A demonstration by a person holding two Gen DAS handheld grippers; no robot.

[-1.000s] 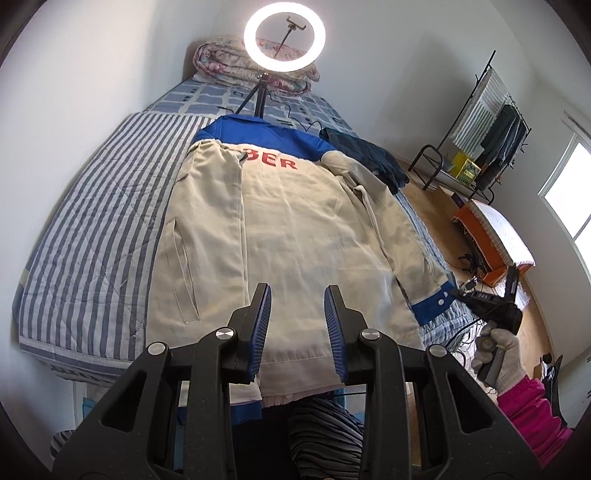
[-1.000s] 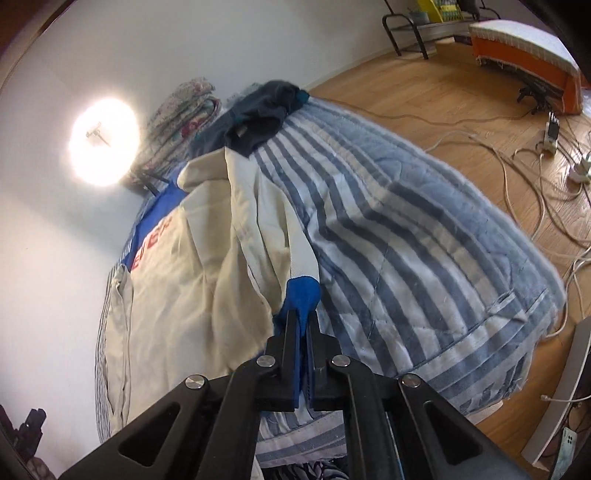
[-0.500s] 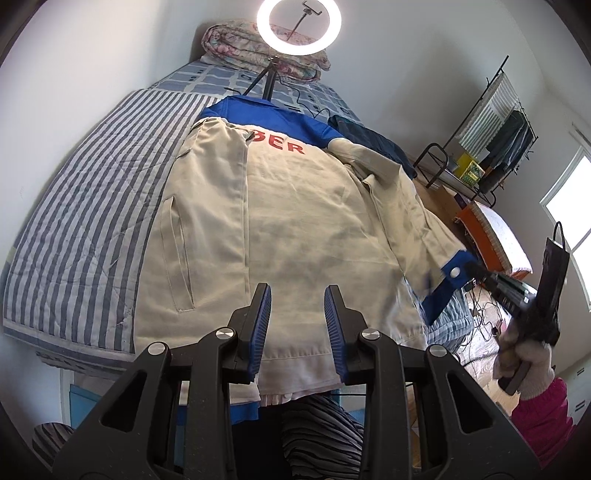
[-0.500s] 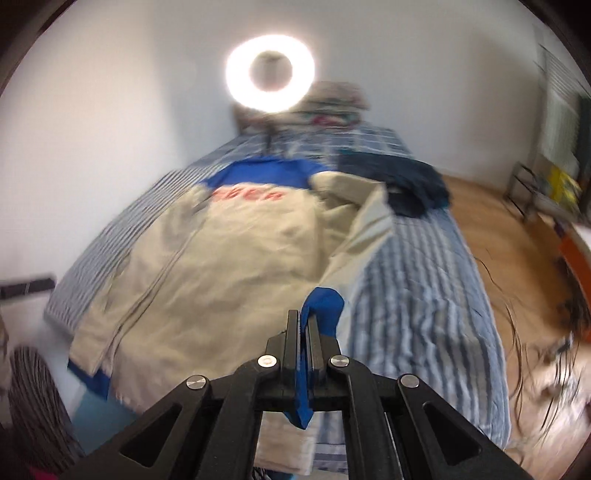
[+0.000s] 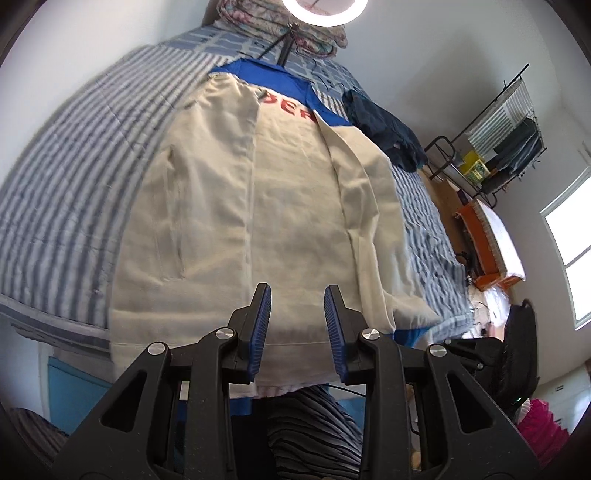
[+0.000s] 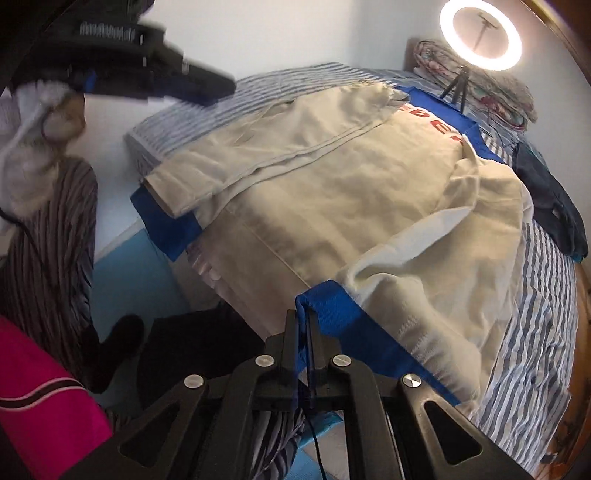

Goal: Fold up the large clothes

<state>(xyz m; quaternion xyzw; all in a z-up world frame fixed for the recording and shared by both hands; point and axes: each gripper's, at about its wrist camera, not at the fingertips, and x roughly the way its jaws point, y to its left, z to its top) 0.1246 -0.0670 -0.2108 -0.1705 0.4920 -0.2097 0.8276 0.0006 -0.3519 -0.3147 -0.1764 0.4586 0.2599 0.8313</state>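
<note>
Blue cuff (image 6: 325, 299) (gripper (image 6: 303, 325) opening)

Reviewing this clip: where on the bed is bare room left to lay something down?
Free: the striped bedspread between the jacket and the wall, and the strip between the jacket's folded sleeve and the bed's floor-side edge. Crowded: the head end, with the dark garment, ring-light tripod and folded quilt.

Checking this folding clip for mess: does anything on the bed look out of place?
A dark blue garment lies crumpled beside the beige jacket. The jacket's hem overhangs the bed's edge. The right gripper is opening around the blue cuff.
</note>
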